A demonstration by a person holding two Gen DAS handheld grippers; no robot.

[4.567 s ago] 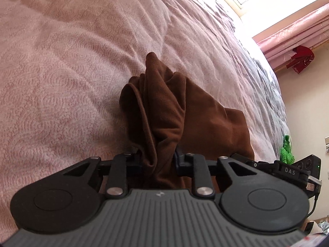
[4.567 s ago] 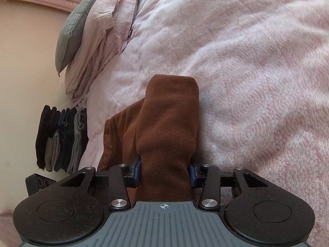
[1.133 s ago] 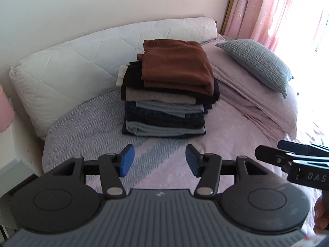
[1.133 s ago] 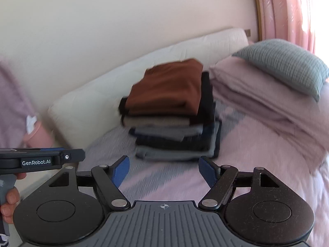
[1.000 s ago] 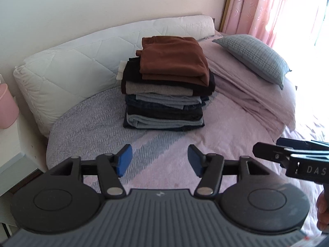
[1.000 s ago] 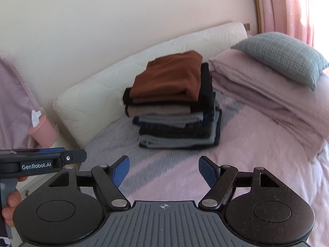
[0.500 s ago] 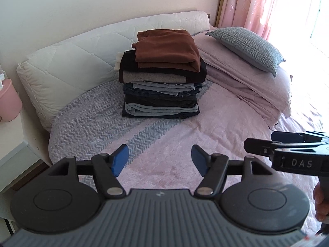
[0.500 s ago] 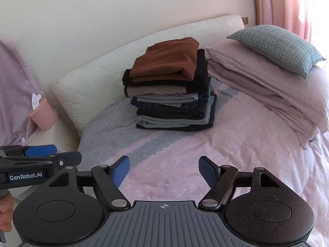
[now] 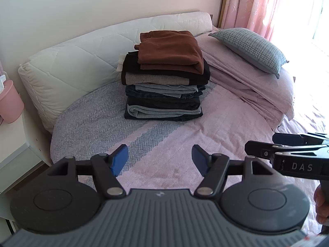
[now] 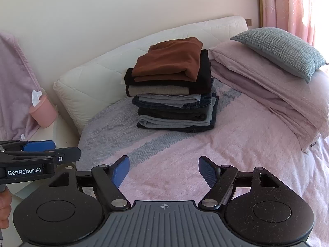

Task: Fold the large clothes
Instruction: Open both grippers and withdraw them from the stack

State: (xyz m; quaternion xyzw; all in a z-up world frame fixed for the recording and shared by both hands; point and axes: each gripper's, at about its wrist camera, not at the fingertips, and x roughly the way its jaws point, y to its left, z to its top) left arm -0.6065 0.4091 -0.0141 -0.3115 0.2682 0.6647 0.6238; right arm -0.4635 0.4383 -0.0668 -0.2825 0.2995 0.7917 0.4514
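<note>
Pink bedding (image 9: pixel 216 127) carries a folded clothes stack (image 9: pixel 164 86), brown garment (image 9: pixel 170 51) topmost, near the headboard, well apart from both grippers. Left gripper (image 9: pixel 160 160), lettered "GenRobot.AI", and right gripper (image 10: pixel 163 170), lettered "DAS", gape with nothing between their fingers.

A stack of folded clothes (image 9: pixel 164 82) sits on the bed (image 9: pixel 185 148) at the frame's centre, with a folded garment (image 9: pixel 170 51) on top. Behind the stack, a long bolster (image 9: pixel 82 61) runs along the wall. To the stack's right lies a pile of folded bedding (image 9: pixel 246 82), with a pillow (image 9: pixel 250 49) resting on it. At the left edge, a cup (image 9: pixel 10 103) stands on a bedside stand (image 9: pixel 18 144). A curtain (image 9: pixel 257 6) hangs in the upper right corner.
</note>
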